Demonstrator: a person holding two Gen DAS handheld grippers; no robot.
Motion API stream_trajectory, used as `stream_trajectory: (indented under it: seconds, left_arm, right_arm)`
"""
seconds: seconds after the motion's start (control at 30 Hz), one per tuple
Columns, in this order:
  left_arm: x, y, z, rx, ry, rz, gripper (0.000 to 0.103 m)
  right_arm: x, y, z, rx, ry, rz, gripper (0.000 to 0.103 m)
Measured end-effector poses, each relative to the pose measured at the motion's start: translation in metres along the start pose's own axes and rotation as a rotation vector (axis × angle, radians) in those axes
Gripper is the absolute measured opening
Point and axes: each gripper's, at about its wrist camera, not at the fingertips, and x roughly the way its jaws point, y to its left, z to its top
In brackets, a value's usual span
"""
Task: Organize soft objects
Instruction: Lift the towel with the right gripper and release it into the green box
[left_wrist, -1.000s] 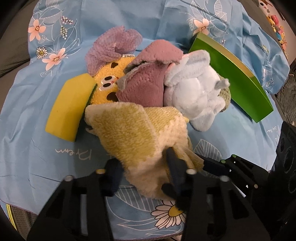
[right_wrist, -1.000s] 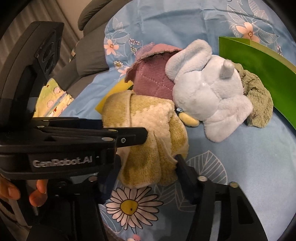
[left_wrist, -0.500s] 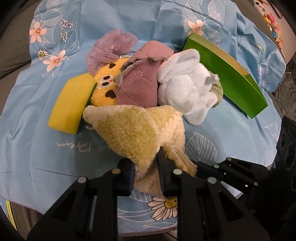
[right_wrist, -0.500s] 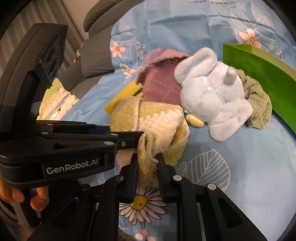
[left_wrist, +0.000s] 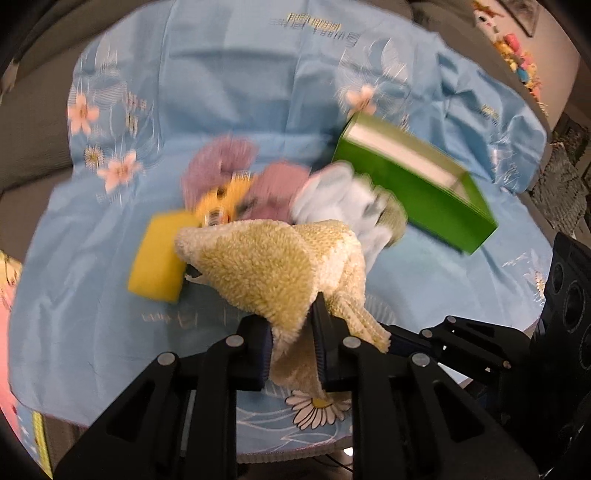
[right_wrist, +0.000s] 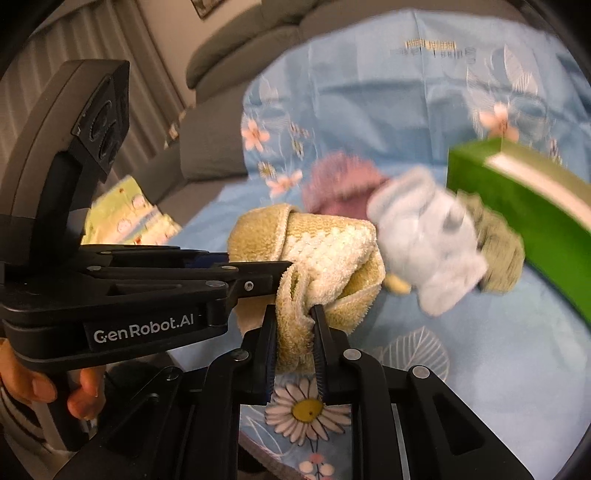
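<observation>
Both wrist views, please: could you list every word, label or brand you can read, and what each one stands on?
"GenRobot.AI": white lettering on the side of the left tool, seen in the right wrist view.
Yellow print at the far edge of the blue floral cloth: blurred, unreadable.
White script on the cloth near the yellow sponge: upside down and blurred, unreadable.
Tag on the orange plush: too blurred.

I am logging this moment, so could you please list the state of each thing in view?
Left gripper: shut on yellow towel.
Right gripper: shut on yellow towel.
Yellow towel: bunched, pinched by both grippers.
Green box: open, tilted.
Blue plush: lying beside towel.
Yellow sponge: flat on cloth.
</observation>
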Motion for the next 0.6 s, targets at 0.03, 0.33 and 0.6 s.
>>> stream_trajectory:
  seconds: [0.03,0.33,0.6]
  left_arm:
    - [-0.006,-0.004,0.007,0.018,-0.019,-0.001,0.017]
    - [-0.014,-0.06,0.08,0.156,-0.136,-0.011,0.017]
    - [0.031,-0.118,0.142,0.206,-0.143,-0.062,0.017]
  right_arm:
    - [-0.007,0.001,0.005,-0.004,-0.02,0.001,0.019]
    - [-0.056,-0.027,0.062,-0.025,-0.198,-0.1,0.019]
    - [-0.062,-0.096,0.094,0.011,-0.268,-0.251,0.019]
